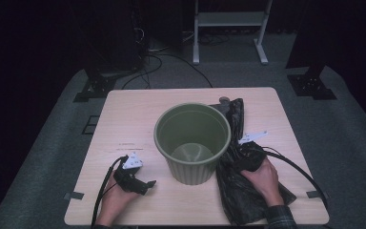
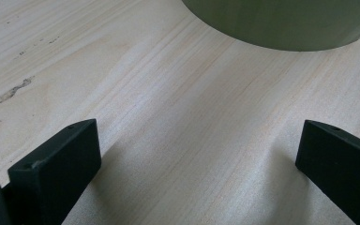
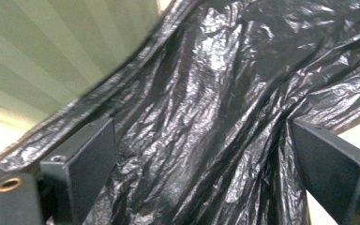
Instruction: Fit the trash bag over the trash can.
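An olive-green ribbed bin (image 1: 192, 141) stands upright and empty in the middle of the wooden table (image 1: 124, 114). A crumpled black plastic bag (image 1: 240, 186) lies flat to its right, running from the far edge to the near edge. My right gripper (image 1: 245, 151) rests on the bag beside the bin; its jaws stand open with the shiny bag (image 3: 206, 117) spread between them and the bin's wall (image 3: 51, 51) to the left. My left gripper (image 1: 140, 181) lies on bare wood left of the bin, open, its jaws wide apart over the tabletop (image 2: 187, 122), with the bin's base (image 2: 281, 23) ahead.
Grey carpet surrounds the table. A white frame stand (image 1: 228, 28) and black stand feet (image 1: 95, 88) (image 1: 312, 83) sit beyond the far edge, with cables on the floor. Strips of tape (image 1: 74, 195) mark the table's near corners.
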Action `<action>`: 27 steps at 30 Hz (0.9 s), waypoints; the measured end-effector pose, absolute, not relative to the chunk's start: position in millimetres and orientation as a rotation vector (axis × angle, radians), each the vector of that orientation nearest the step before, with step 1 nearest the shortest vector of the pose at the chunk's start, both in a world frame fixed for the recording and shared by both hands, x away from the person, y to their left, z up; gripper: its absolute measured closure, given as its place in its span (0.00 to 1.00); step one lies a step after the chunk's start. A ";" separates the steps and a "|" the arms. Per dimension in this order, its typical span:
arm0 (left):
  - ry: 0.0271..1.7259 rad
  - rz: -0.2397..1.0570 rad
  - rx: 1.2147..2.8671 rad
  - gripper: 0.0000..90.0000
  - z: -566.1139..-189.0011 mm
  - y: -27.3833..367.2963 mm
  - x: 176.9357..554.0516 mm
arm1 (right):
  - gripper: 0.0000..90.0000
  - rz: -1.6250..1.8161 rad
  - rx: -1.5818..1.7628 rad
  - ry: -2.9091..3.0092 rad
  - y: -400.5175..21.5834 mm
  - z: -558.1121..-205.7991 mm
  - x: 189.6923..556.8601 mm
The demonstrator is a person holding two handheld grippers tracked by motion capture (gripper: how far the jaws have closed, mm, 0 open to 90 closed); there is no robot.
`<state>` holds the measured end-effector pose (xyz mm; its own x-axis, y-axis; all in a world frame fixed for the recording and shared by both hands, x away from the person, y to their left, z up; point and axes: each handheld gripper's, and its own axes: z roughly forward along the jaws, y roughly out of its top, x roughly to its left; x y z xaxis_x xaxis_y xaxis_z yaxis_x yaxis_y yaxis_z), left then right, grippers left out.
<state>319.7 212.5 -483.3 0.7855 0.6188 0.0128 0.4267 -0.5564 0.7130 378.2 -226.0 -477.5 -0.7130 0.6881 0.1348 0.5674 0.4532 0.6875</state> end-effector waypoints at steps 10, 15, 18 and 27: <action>0.771 0.340 2.245 0.00 -483.3 212.5 319.7 | 0.10 1.072 1.071 2.536 -203.8 -477.9 380.2; 0.771 0.340 2.245 0.00 -483.3 212.5 319.7 | 0.24 1.016 1.035 2.475 -200.7 -479.0 374.4; 0.771 0.340 2.245 0.00 -483.3 212.4 319.7 | 0.31 1.021 1.029 2.465 -200.7 -478.9 372.5; 0.771 0.340 2.245 0.00 -483.3 212.4 319.7 | 0.88 1.046 0.982 2.504 -201.2 -474.4 367.1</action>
